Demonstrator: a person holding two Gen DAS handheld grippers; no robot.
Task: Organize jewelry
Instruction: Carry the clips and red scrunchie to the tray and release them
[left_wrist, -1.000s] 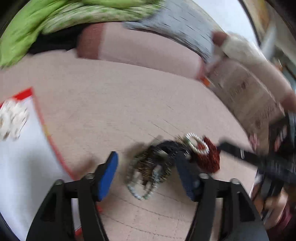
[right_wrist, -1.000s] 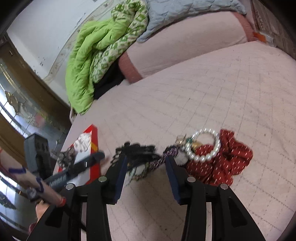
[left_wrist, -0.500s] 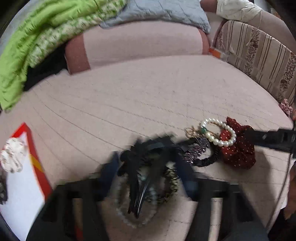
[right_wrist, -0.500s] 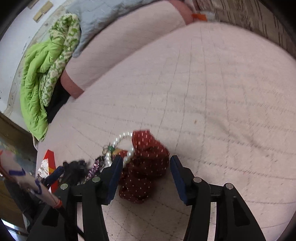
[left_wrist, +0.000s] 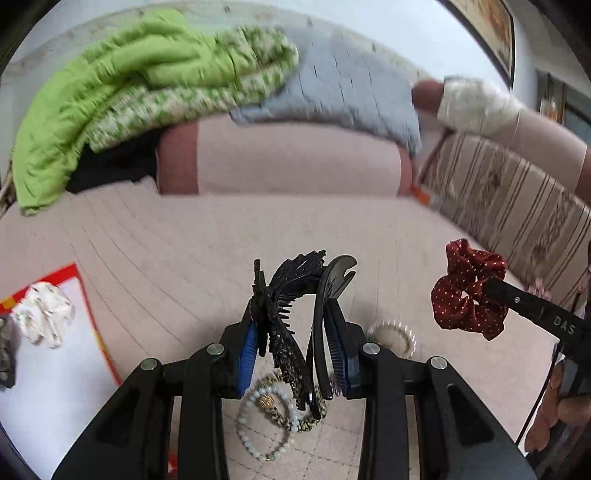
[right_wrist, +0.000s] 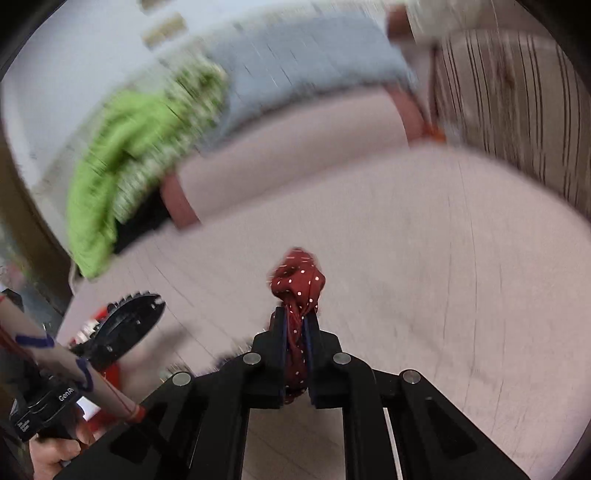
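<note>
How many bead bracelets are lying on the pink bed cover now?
2 clearly. One pale bead bracelet lies below the left gripper; a pearl bracelet lies just right of it. A leopard-print band overlaps the first; more may hide behind the gripper.

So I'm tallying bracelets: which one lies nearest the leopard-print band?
The pale bead bracelet, lying against the leopard-print band. The pearl bracelet lies apart, further right.

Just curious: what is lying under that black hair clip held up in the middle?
Under the black hair clip lie a pale bead bracelet and a leopard-print band on the pink cover; the clip hides parts of both.
</note>
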